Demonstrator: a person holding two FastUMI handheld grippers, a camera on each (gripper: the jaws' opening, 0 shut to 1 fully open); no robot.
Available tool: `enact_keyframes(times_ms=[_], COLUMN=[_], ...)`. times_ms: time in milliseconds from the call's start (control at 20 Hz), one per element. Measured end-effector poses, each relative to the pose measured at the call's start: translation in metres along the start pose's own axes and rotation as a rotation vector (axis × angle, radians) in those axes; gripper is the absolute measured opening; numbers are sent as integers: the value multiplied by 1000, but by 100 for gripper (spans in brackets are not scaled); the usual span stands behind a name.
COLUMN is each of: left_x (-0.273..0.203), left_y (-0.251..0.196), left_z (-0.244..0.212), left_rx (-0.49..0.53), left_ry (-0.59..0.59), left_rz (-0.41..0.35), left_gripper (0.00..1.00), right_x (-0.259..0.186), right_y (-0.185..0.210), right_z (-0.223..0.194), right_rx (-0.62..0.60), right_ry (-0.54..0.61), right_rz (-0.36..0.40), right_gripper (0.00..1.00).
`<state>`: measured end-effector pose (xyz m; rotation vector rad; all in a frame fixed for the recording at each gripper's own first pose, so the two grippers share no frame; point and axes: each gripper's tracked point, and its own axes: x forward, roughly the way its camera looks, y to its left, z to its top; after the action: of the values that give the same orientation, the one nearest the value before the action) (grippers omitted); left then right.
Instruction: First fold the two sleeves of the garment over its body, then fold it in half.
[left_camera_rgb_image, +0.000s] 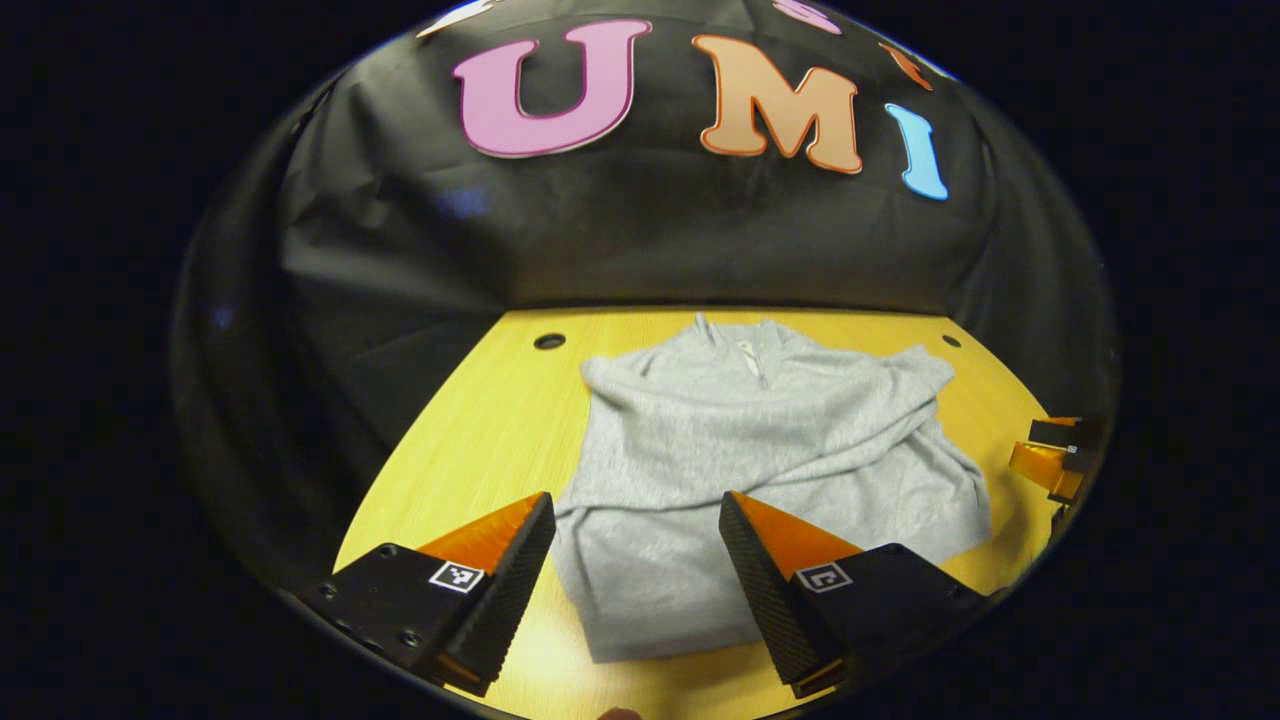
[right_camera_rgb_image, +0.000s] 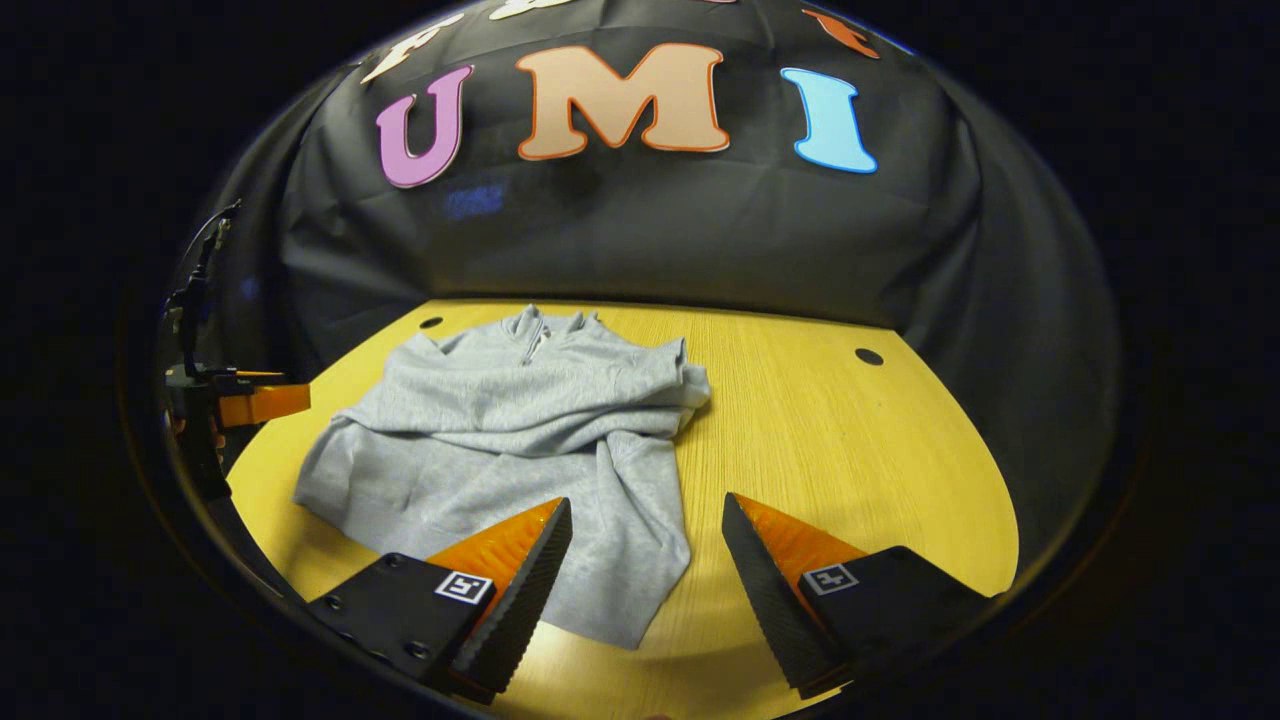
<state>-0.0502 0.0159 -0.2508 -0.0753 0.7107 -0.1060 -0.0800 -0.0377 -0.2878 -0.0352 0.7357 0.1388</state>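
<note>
Your left hand-held gripper (left_camera_rgb_image: 637, 545) is sitting at the bottom of the left gripper view with its two fingers spread well apart, and nothing is caught between them. Through the gap you are looking at the near hem of the grey garment (left_camera_rgb_image: 760, 470), which is lying on the yellow tabletop (left_camera_rgb_image: 480, 420) in the middle of that frame. The fingers are framing the cloth without clamping it; whether they are touching the fabric cannot be told.

Your right hand-held gripper (right_camera_rgb_image: 647, 548) is showing at the bottom of the right gripper view, its fingers likewise held wide apart and gripping nothing. Its left finger is overlapping the lower corner of the garment (right_camera_rgb_image: 500, 440) in the picture, while its right finger is standing over bare tabletop (right_camera_rgb_image: 850, 450).

In the right gripper view the garment is lying left of centre, collar (right_camera_rgb_image: 530, 325) pointing to the upper part of the frame toward the black wall. Its sleeves are lying across the body in rumpled folds, and the body is still spread at full length, not doubled over. In the left gripper view the collar (left_camera_rgb_image: 755, 345) is likewise sitting at the far end, near the top edge of the tabletop.

You are seeing the right hand-held gripper at the right edge of the left gripper view (left_camera_rgb_image: 1055, 460), and the left one at the left edge of the right gripper view (right_camera_rgb_image: 245, 400), each beside the garment and apart from it.

Small round holes (left_camera_rgb_image: 549, 341) are showing in the tabletop near its far edge.
</note>
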Motion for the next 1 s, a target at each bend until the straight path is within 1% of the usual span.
enact_keyframes(times_ms=[50,100,250,300,450,500,550,600,700,750,850,900,950,1000], left_x=[0,3,1,4,10,10,10,12,12,15,14,16,16,18], left_y=[4,5,12,15,15,16,15,15,15,14,13,13,14,15], left_z=[-14,-26,-62,-72,-88,-94,-98,-102,-105,-103,-103,-104,-104,-104], left_rx=[-4,-7,-19,-31,-58,-62,-66,-69,-69,-62,-44,-40,-45,-56], left_ry=[28,55,126,149,184,195,205,214,220,211,215,219,216,203], left_rz=[-1,-6,-19,-18,-17,-17,-18,-19,-13,-20,-27,-29,-28,-17], left_gripper=[96,97,96,97,97,97,98,97,97,98,97,98,97,96], right_x=[1,2,6,7,10,12,15,16,21,24,26,28,29,28], right_y=[2,3,6,6,10,10,10,10,9,9,6,7,8,11], right_z=[-8,-16,-37,-42,-53,-58,-63,-67,-75,-79,-89,-88,-90,-93], right_rx=[-5,-9,-16,-16,-15,-18,-22,-28,-37,-38,-39,-22,-7,26], right_ry=[17,34,82,95,127,140,154,166,188,200,235,229,236,250], right_rz=[-4,-6,-16,-19,-22,-24,-26,-30,-41,-47,-55,-54,-52,-33], right_gripper=[97,92,92,96,97,92,92,96,97,97,96,94,93,95])
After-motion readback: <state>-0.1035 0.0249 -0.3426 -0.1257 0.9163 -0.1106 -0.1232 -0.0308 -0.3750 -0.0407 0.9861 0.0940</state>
